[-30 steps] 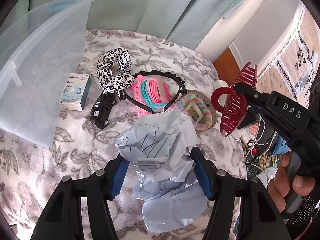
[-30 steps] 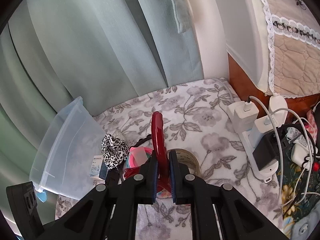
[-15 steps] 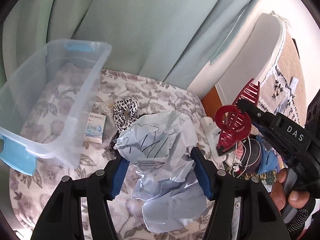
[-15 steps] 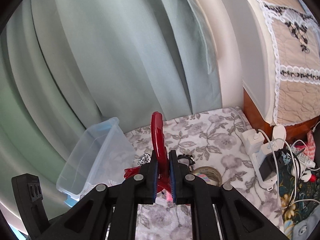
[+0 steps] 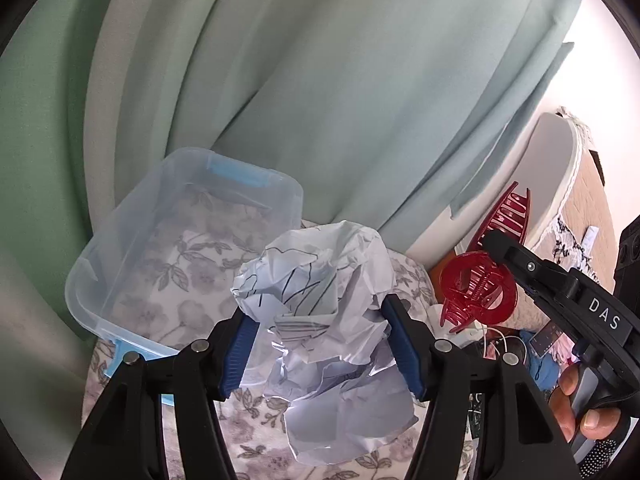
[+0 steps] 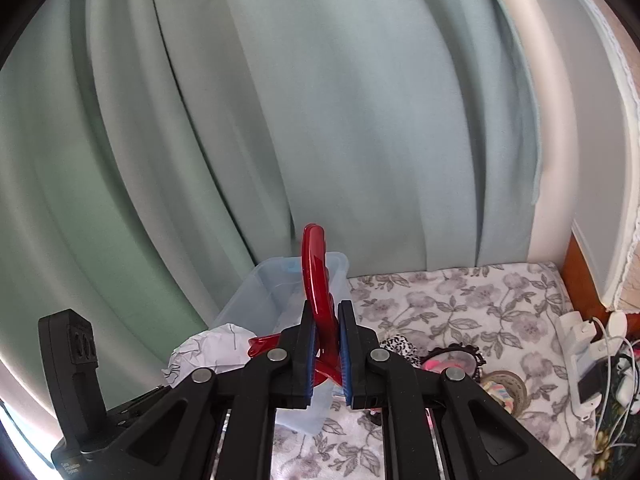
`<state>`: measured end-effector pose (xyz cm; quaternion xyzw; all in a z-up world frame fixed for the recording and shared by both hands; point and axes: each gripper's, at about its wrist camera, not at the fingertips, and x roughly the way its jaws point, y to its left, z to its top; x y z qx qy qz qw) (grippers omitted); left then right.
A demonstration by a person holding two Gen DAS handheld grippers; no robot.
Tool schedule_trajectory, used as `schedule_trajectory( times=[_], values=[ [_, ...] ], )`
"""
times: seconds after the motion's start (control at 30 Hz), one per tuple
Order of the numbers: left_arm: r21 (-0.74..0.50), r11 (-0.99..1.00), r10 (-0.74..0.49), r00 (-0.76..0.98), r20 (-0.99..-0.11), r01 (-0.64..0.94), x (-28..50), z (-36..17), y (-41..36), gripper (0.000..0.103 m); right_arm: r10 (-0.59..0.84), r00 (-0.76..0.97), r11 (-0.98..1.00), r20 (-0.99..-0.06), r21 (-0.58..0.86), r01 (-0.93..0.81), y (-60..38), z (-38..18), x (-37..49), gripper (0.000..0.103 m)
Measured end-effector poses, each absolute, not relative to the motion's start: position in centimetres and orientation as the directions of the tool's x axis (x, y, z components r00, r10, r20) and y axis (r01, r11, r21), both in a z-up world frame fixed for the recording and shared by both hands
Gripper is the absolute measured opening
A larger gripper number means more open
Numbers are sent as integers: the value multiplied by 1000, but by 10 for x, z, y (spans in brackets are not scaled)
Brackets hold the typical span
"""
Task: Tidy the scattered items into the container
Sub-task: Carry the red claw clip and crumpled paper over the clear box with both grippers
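Note:
My left gripper (image 5: 320,340) is shut on a crumpled white paper ball (image 5: 320,300) and holds it in the air just right of the clear plastic container (image 5: 120,256). The container shows floral cloth through its bottom. My right gripper (image 6: 325,344) is shut on a dark red hair claw clip (image 6: 316,272), raised to the right of the paper. The clip also shows in the left wrist view (image 5: 476,292). The container (image 6: 264,292) and paper ball (image 6: 208,348) show in the right wrist view too.
Items lie on the floral cloth (image 6: 460,304): a leopard scrunchie (image 6: 396,346), a black headband with pink items (image 6: 456,358), a tape roll (image 6: 504,388). A white power strip with chargers and cables (image 6: 580,360) lies at the right edge. Green curtains (image 6: 280,120) hang behind.
Both grippers have risen and moved left toward the container with their loads. The container has come into fuller view and the scattered items have dropped out of the left wrist view.

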<state>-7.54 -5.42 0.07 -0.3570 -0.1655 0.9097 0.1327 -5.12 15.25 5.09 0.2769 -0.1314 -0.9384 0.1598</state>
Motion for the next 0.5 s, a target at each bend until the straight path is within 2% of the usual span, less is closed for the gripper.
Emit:
schedule_trajectory(
  times=[0.5],
  values=[
    [-396, -918, 260, -732, -629, 15, -97, -12, -129, 64, -464, -718, -885, -519, 296, 358, 68, 51, -93, 11]
  ],
)
